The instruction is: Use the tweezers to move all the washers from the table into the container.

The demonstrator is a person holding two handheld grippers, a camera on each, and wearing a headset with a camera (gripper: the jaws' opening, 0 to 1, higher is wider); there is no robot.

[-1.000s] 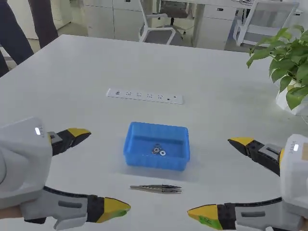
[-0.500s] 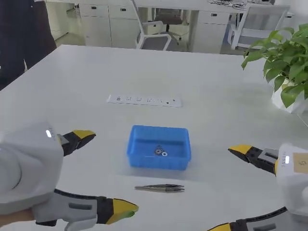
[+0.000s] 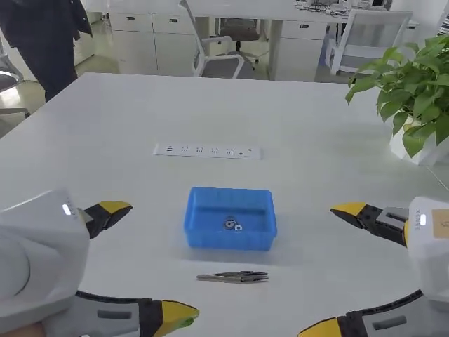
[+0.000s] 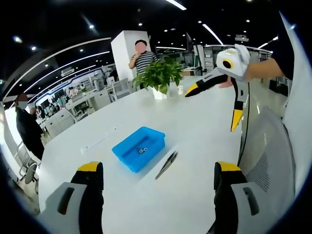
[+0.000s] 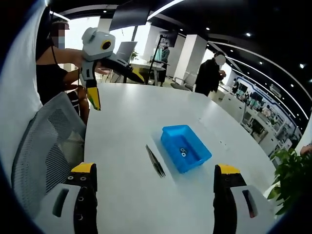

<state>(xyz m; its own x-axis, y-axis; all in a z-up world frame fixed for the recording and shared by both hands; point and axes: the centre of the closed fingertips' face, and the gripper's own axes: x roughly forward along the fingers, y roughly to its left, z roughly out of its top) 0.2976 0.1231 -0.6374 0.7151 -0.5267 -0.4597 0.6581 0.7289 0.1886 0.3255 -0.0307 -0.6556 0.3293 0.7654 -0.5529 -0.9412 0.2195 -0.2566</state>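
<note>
A blue container (image 3: 230, 217) stands mid-table with a few washers (image 3: 232, 225) inside it. Just in front of it the metal tweezers (image 3: 233, 277) lie flat on the white table. My left gripper (image 3: 156, 260) is open, low at the left, its jaws spread wide and holding nothing. At the right my right gripper (image 3: 323, 269) is open too, also holding nothing. The left gripper view has the container (image 4: 139, 148), the tweezers (image 4: 166, 164) and the right gripper (image 4: 211, 110) beyond them. In the right gripper view the tweezers (image 5: 155, 161) lie beside the container (image 5: 186, 147).
A white power strip (image 3: 207, 151) lies behind the container. A potted plant (image 3: 414, 91) stands at the table's right edge. Office chairs (image 3: 217, 49) and desks are past the far edge, and a person (image 3: 49, 42) stands at the far left.
The head camera has tilted up slightly, so everything sits lower in the picture. Both grippers stay open near the front edge. The tweezers and container have not moved.
</note>
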